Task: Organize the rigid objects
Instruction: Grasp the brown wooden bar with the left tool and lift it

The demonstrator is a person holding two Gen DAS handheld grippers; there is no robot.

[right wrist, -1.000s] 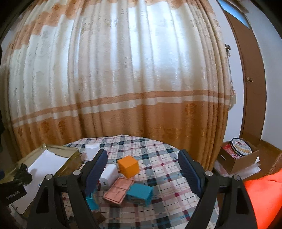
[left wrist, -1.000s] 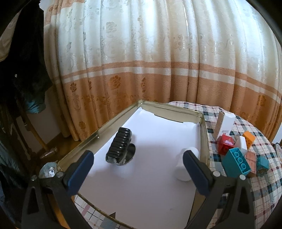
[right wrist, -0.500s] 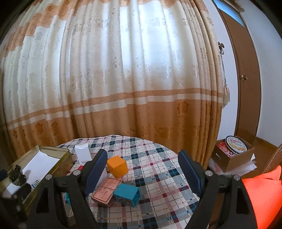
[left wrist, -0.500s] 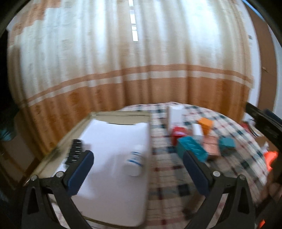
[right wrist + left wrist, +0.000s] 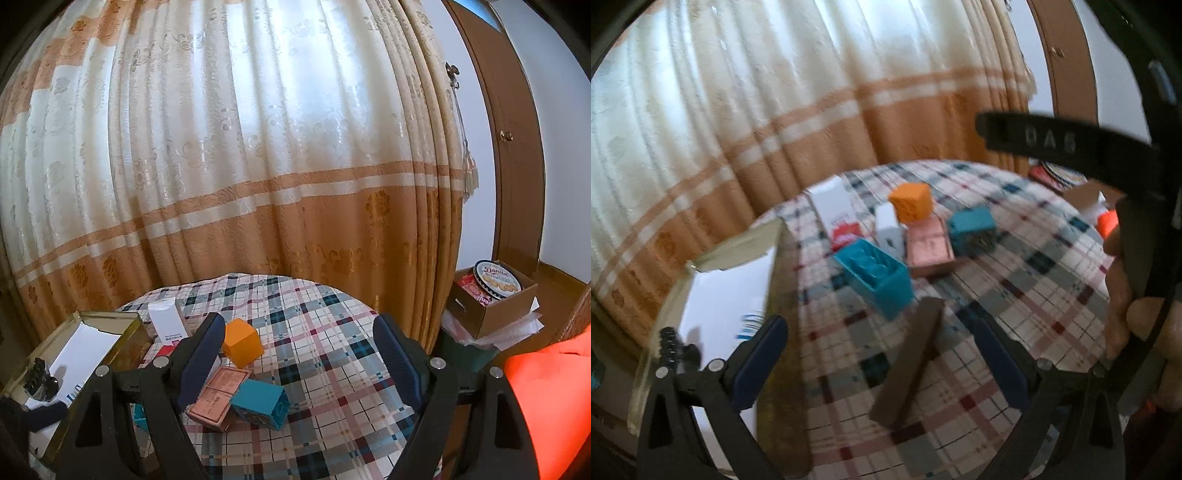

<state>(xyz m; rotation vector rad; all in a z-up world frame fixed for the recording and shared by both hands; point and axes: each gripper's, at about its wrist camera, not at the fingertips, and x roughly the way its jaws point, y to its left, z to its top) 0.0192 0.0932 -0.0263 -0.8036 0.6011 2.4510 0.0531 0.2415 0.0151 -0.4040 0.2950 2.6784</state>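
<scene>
the left tongs (image 5: 882,360) hang released over the checked tablecloth (image 5: 1027,273), blue pads spread wide and nothing between them. far to their left, past the left pad, sits the gold tin (image 5: 738,247) lined with white paper, and a black ribbed clip (image 5: 670,347) lies in it right by the left pad's base; a bit of blue print shows on the paper there, too blurred to read. a brown bar (image 5: 908,365) lies flat on the cloth between the two pads, slanting away from the tongs. just beyond its far end is a long teal brick (image 5: 875,273), and beyond that a white box with red at its foot (image 5: 836,214), a small white block (image 5: 888,229), an orange cube (image 5: 910,201), a pink flat tile (image 5: 929,245) and a second teal block (image 5: 971,225), all huddled close together. at the right edge of that view a hand grips the other tool's black frame. in the right wrist view the right tongs (image 5: 299,363) are released as well, holding nothing. off to their left stands the tin (image 5: 135,339) with the clip (image 5: 38,376) near its close end, then the white box (image 5: 166,321) upright just left of the left pad. the orange cube (image 5: 242,341) sits just inside the left pad, and nearer the tongs the pink tile (image 5: 218,398) leans against the teal block (image 5: 260,402), touching it. to the right, well off the table, a cardboard box (image 5: 495,306) holds a round biscuit tin (image 5: 496,278).
</scene>
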